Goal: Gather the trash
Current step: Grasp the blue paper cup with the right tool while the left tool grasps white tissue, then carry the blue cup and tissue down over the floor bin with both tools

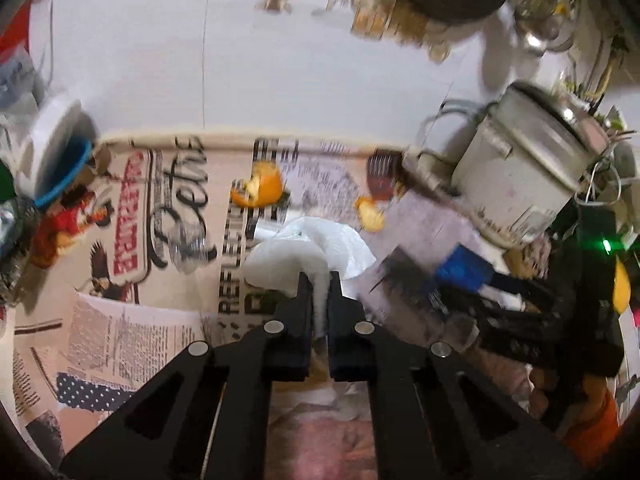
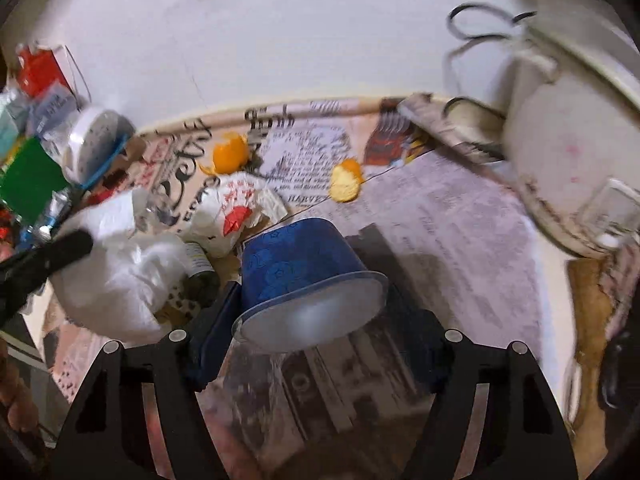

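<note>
My left gripper (image 1: 320, 280) is shut on a white plastic bag (image 1: 308, 248), held above the newspaper-covered table (image 1: 120, 320). The bag also shows at the left of the right wrist view (image 2: 120, 272), with the left gripper's black finger (image 2: 60, 252) on it. My right gripper (image 2: 316, 320) is shut on a blue plastic cup (image 2: 300, 264), which lies tilted with its white-rimmed mouth toward the camera. Two orange peels lie near the table's far edge (image 1: 260, 188) (image 1: 370, 212), also seen from the right wrist (image 2: 228, 154) (image 2: 346, 180). A crumpled white wrapper with red print (image 2: 232, 212) lies beside the bag.
A grey rice cooker (image 1: 528, 176) stands at the right, large in the right wrist view (image 2: 568, 140). A white jar with a blue band (image 2: 92, 144) and coloured packets (image 2: 28, 184) crowd the left. A small dark bottle (image 2: 200, 268) lies by the bag. A white wall (image 1: 280, 80) backs the table.
</note>
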